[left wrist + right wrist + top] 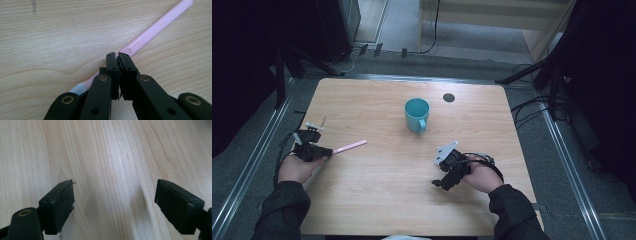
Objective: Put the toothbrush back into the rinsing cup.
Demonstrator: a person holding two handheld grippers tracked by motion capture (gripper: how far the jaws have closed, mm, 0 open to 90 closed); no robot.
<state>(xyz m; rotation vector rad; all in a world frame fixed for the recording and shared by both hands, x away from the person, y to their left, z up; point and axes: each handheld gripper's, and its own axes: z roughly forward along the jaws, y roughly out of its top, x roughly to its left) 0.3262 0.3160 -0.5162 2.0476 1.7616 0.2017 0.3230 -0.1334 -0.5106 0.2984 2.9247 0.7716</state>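
A pink toothbrush lies flat on the wooden table at the left, handle pointing right. My left gripper sits over its head end. In the left gripper view the jaws of the left gripper are shut, and the toothbrush runs diagonally beneath them, its white bristles peeking out at lower left. Nothing visible lies between the jaws. My right gripper rests low at the table's right front. In its own view the right gripper is open wide over bare wood.
A teal mug stands upright at the table's middle back, handle toward me. A dark round grommet hole lies behind it to the right. Stands and cables surround the table on the floor.
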